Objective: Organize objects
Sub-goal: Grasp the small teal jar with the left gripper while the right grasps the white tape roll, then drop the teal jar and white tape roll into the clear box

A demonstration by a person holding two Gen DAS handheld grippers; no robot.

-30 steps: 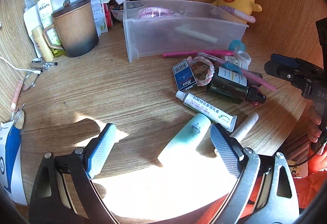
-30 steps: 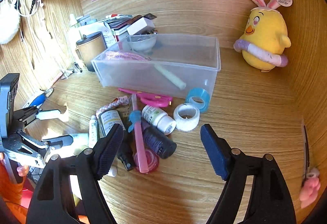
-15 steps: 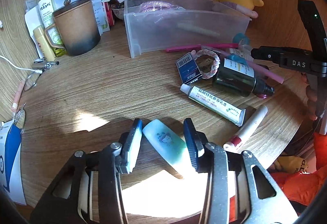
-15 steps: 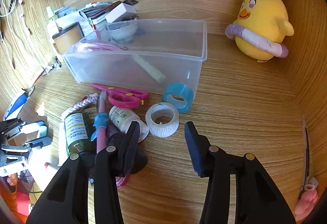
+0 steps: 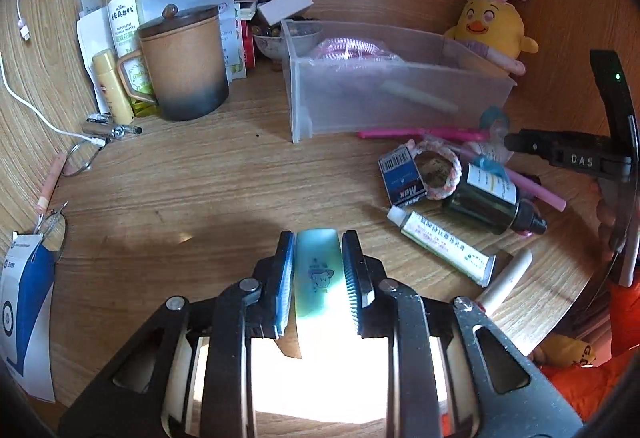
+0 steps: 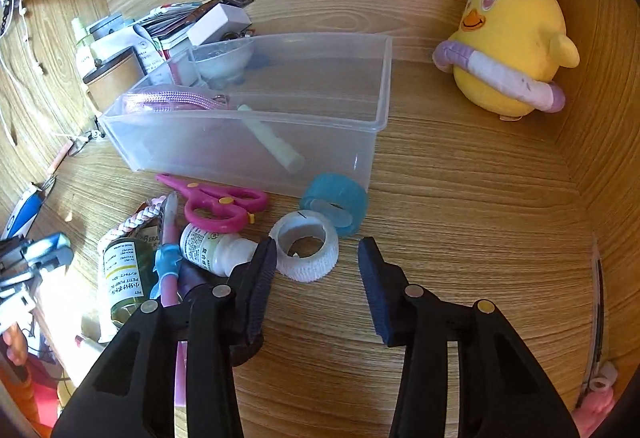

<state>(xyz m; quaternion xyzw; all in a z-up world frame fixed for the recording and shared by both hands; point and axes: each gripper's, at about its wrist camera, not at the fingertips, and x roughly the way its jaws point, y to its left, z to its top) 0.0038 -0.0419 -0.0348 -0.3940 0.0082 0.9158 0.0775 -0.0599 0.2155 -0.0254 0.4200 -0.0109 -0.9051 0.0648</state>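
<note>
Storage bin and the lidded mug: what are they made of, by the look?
Storage bin: looks like frosted translucent plastic, since the stick and pink cord inside show through its walls. Lidded mug: probably matte ceramic or stoneware, tan fading to dark grey at the base, with no shine; the exact material is not certain.

Pink scissors (image 6: 218, 204), yellow plush chick (image 6: 508, 50), teal tube (image 5: 318, 270).

Matt wood-grain desk (image 6: 460, 198), frosted translucent plastic bin (image 6: 260, 154), plush toy chick (image 6: 508, 38), and seemingly glossy teal tube (image 5: 318, 270).
</note>
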